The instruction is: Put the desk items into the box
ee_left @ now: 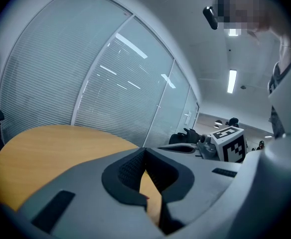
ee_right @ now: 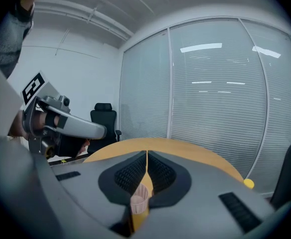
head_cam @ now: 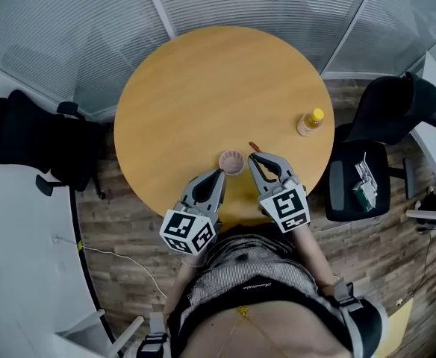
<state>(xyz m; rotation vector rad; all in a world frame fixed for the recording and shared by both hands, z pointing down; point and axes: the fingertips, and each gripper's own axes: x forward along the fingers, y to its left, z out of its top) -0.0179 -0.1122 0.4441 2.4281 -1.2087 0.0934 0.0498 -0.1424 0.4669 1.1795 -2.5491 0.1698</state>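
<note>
A pink fluted cup (head_cam: 233,162) stands on the round wooden table (head_cam: 203,88) near its front edge. My left gripper (head_cam: 219,171) rests just left of the cup, its tips meeting with nothing in them (ee_left: 144,149). My right gripper (head_cam: 252,157) is just right of the cup, its jaws shut and empty (ee_right: 147,153); the cup (ee_right: 139,200) shows through the hollow below its tips. A small reddish thing (head_cam: 254,146) lies beyond the right gripper's tips. A small bottle with a yellow cap (head_cam: 310,121) stands at the table's right edge; only the cap (ee_right: 248,183) shows in the right gripper view.
Black office chairs stand left (head_cam: 24,136) and right (head_cam: 397,118) of the table, the right one with small items on its seat (head_cam: 366,181). Glass walls with blinds (head_cam: 69,36) close in the far side. White desks flank both sides.
</note>
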